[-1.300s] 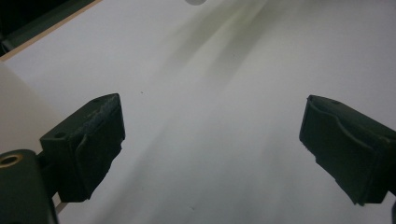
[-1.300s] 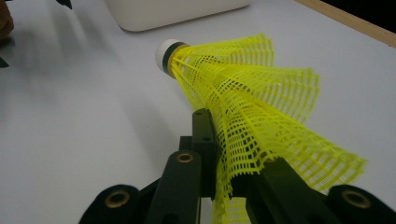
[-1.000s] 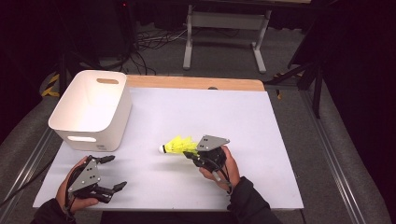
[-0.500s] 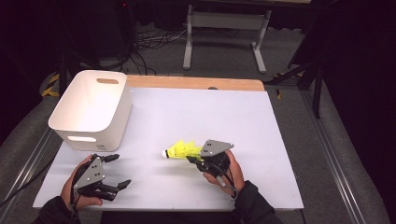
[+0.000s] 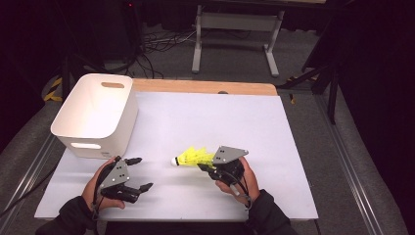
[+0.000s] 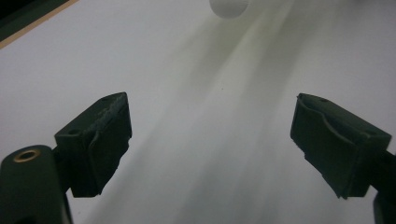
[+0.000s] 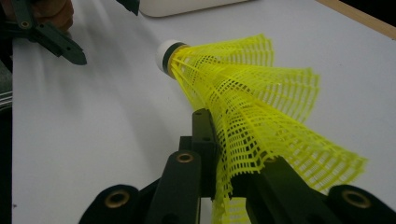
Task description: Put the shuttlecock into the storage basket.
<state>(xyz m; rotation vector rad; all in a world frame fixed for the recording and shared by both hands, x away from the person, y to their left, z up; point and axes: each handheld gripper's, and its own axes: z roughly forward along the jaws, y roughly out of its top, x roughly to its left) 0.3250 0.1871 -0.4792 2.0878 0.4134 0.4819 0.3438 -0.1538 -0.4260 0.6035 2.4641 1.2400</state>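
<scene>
High view: right gripper (image 5: 201, 166) pinches shuttlecock (image 5: 190, 157); left gripper (image 5: 138, 173) wide, empty, nearby

This looked like a lab or a test room set up for recording, not a home. The table (image 5: 293, 147) was a plain wooden top covered by a clean white sheet (image 5: 205, 122), with almost nothing on it, and it stood in a pool of bright light while everything around it was dark. Behind the table, black cables (image 5: 151, 46) lay loose across a grey carpeted floor (image 5: 235, 73), beside the pale metal legs of a stand (image 5: 235, 22). Yellow and black hazard tape (image 5: 51, 90) marked the floor at the left. Dark metal frame legs (image 5: 323, 73) stood at the right, and a metal rail (image 5: 27, 171) ran along the table's edge.
</scene>
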